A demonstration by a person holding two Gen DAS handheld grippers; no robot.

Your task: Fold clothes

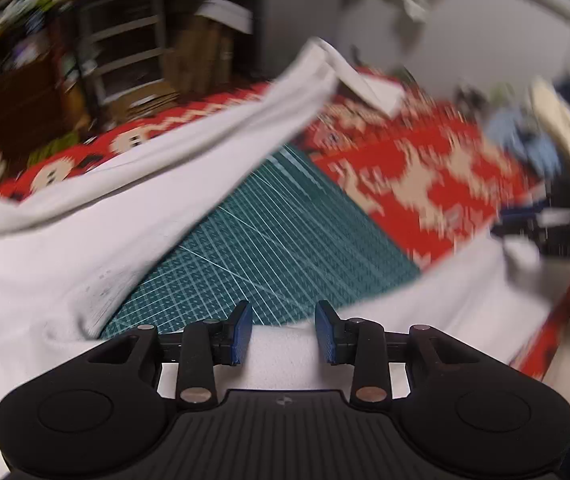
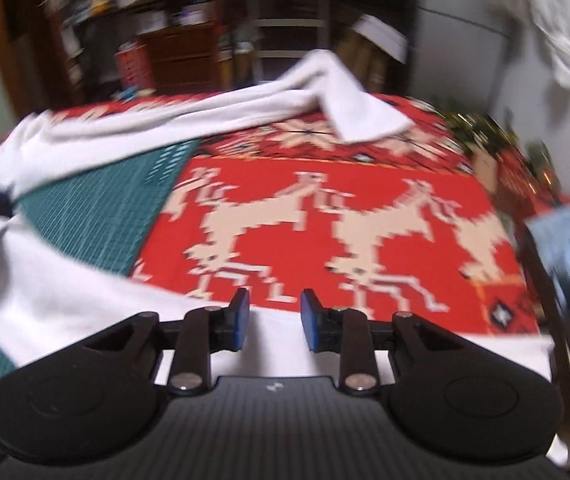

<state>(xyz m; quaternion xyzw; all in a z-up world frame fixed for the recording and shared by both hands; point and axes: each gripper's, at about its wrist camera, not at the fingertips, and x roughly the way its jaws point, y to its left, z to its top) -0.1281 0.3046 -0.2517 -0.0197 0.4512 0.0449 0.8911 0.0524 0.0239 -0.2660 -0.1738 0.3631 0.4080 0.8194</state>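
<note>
Over the worktop, your left wrist view shows your left tongs [image 1: 284, 332] with the blue pads [image 1: 242, 334] spread apart and nothing between them, hanging just above the near hem of the white garment [image 1: 57, 240]. That garment drapes across the left side and runs toward a raised sleeve at the far end, leaving the green cutting mat [image 1: 269, 232] bare in the middle. A red patterned cloth [image 1: 425, 168] covers the surface to the right; everything is motion-blurred.

From your right wrist view, your right tongs [image 2: 275, 326] are likewise parted and empty, over the white garment [image 2: 65, 304] edge nearest you. The red patterned cloth [image 2: 325, 216] with pale deer fills the centre, the green cutting mat [image 2: 97, 216] to its left.
</note>
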